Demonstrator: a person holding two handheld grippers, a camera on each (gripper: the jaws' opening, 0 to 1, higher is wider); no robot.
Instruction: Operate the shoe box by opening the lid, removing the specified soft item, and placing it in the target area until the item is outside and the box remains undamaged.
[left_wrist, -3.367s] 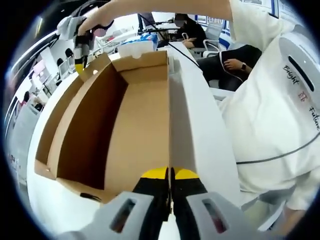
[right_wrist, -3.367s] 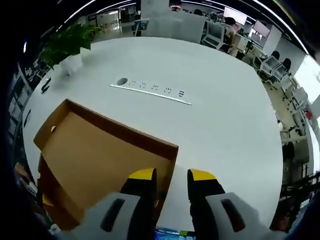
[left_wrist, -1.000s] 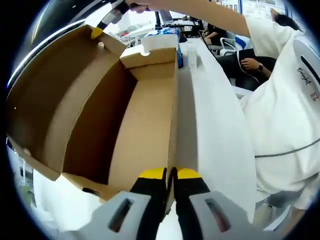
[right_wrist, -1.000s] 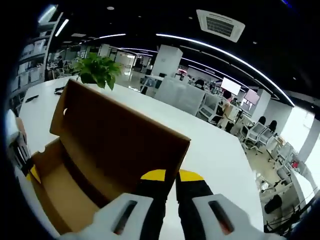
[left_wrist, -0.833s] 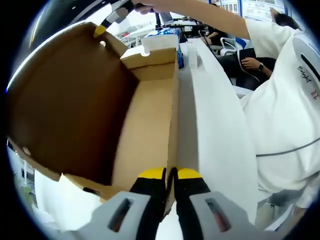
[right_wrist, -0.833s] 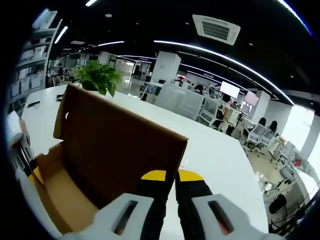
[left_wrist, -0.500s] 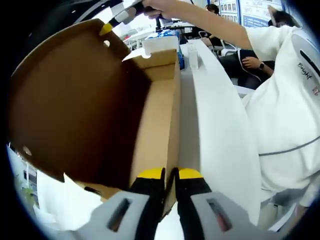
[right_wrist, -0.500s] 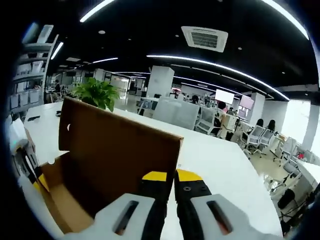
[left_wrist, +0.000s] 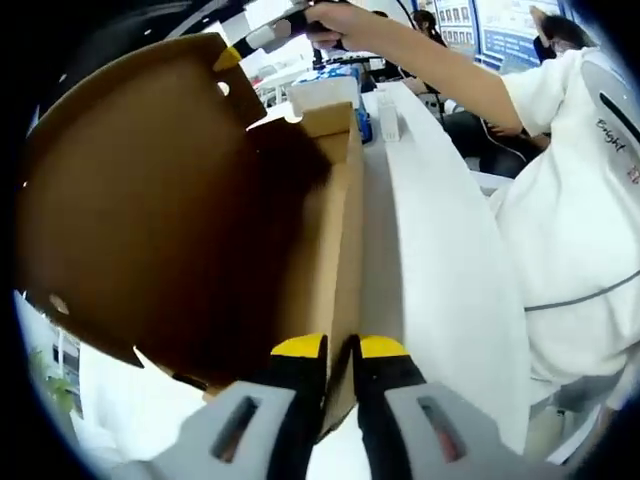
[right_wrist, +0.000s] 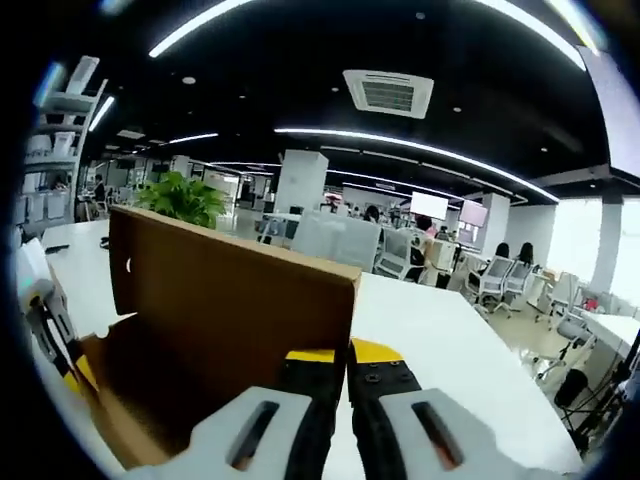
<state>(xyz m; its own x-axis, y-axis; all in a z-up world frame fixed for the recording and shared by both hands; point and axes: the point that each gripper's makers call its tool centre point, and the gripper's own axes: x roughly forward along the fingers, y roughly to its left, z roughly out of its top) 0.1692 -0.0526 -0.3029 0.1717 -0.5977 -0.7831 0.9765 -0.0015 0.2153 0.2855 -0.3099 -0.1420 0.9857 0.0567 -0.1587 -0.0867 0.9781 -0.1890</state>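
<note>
The brown cardboard shoe box (left_wrist: 335, 250) sits on the white table (left_wrist: 440, 270). Its wall is pinched by the left gripper (left_wrist: 340, 348). Its brown lid (right_wrist: 230, 300) is pinched by the right gripper (right_wrist: 330, 356) and should be swung gently, so nothing is torn.

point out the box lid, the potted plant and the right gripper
box lid (right_wrist: 230, 310), right gripper view, on its brown inner face
potted plant (right_wrist: 182, 198), right gripper view, on the green leaves
right gripper (right_wrist: 332, 357), right gripper view, midway between its yellow tips, jaws clamped on the lid's edge
</note>
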